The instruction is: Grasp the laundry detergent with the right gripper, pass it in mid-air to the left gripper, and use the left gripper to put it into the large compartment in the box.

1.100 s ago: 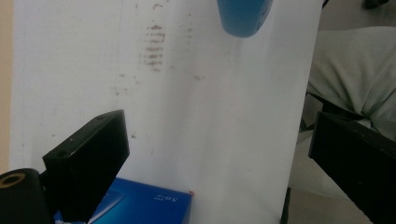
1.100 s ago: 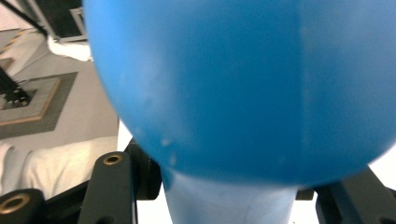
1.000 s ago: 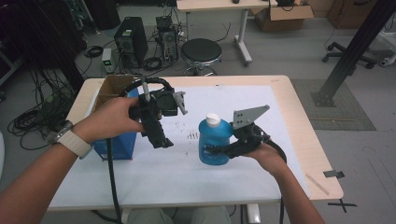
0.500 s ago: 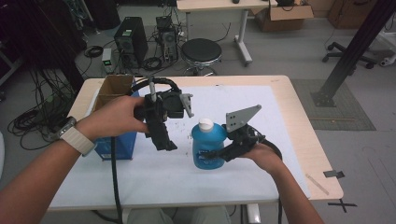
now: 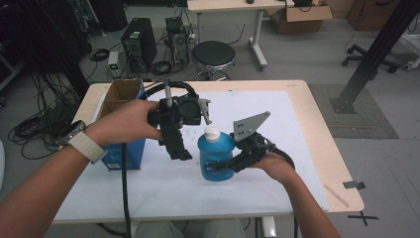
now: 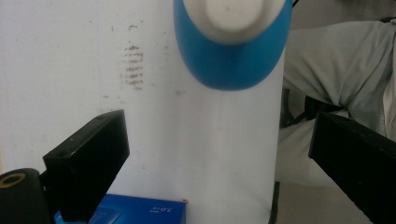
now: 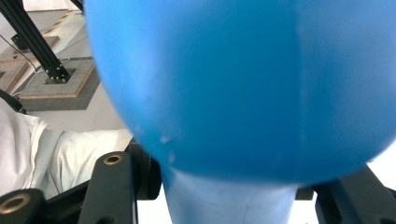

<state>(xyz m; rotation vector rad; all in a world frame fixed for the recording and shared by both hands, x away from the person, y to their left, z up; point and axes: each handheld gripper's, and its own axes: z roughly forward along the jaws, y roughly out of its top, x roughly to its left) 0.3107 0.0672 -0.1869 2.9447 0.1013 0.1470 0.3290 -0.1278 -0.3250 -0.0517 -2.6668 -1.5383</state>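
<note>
One blue plastic bottle with a white screw cap (image 5: 216, 154) stood close to upright near the middle of the white-covered worktop (image 5: 297, 148), its long axis vertical and its cap pointing up, tipped slightly toward the left. The right gripper (image 5: 229, 166) clamped it low on the body from the right, jaws closed on the blue wall. The left gripper (image 5: 177, 148) hung just left of the bottle, its jaws pointing down and standing wide apart with nothing between them.

Counted: one bottle, two grippers, one open cardboard box (image 5: 121, 94) at the far left of the worktop, and one blue carton (image 5: 116, 153) in front of it.

The left gripper view looked down on the white cap (image 6: 231, 16) from above, the bottle well beyond the two open jaws, and showed a faint smudge of marks (image 6: 134, 65) on the white sheet. The right gripper view showed the blue body (image 7: 243, 88) pressed right up against the camera, between its own jaws.
</note>
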